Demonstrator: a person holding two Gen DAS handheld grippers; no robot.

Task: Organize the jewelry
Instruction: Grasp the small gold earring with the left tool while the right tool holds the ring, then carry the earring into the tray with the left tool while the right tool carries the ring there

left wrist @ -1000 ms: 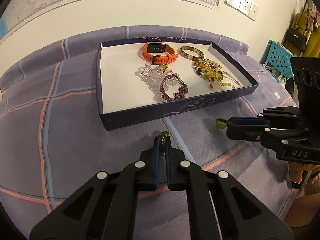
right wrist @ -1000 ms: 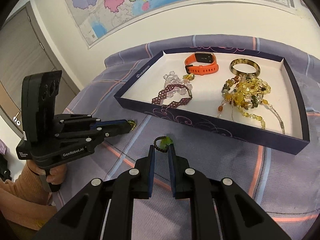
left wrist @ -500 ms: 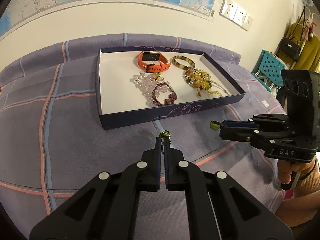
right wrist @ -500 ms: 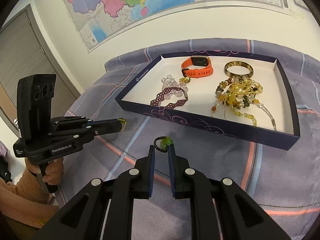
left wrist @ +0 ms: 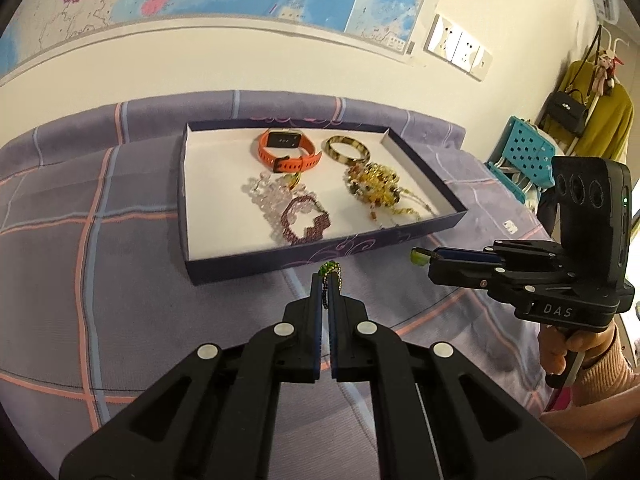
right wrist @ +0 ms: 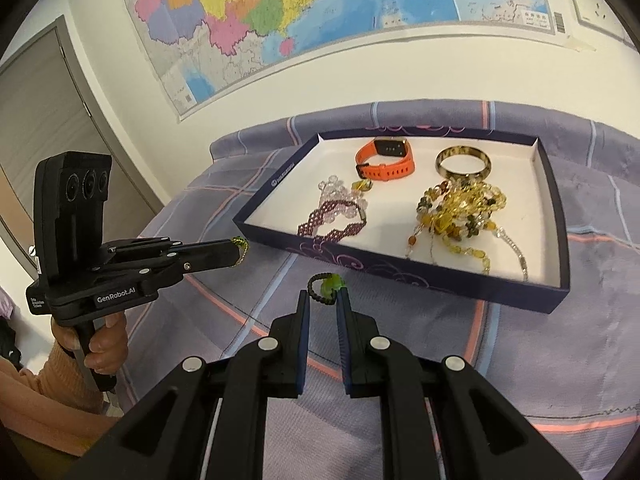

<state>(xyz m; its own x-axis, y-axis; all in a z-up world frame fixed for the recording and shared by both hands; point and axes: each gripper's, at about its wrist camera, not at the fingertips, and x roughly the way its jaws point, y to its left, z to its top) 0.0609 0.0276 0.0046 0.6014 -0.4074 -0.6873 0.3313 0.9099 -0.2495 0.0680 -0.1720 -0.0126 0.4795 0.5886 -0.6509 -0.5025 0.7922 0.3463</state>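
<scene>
My left gripper (left wrist: 326, 280) is shut on a fine gold chain with a green pendant (left wrist: 330, 268), held above the bedsheet just in front of the tray. My right gripper (right wrist: 323, 298) is shut on a small dark bead bracelet with a green bead (right wrist: 327, 286). Each gripper also shows in the other's view, the right gripper (left wrist: 423, 256) and the left gripper (right wrist: 237, 249). The dark blue tray (left wrist: 256, 266) with a white floor holds an orange watch (left wrist: 286, 152), a tortoiseshell bangle (left wrist: 346, 148), yellow beads (left wrist: 374, 188), a clear bead string (left wrist: 262, 192) and a purple bracelet (left wrist: 306, 220).
The tray (right wrist: 440, 276) lies on a bed with a purple checked sheet (left wrist: 100, 260), against a wall with a map. A blue perforated stool (left wrist: 524, 148) and hanging clothes stand at the right. A grey door (right wrist: 36, 120) is at the left.
Both grippers have risen a little and drawn back from the tray, each still holding its piece. The tray's contents have not moved.
</scene>
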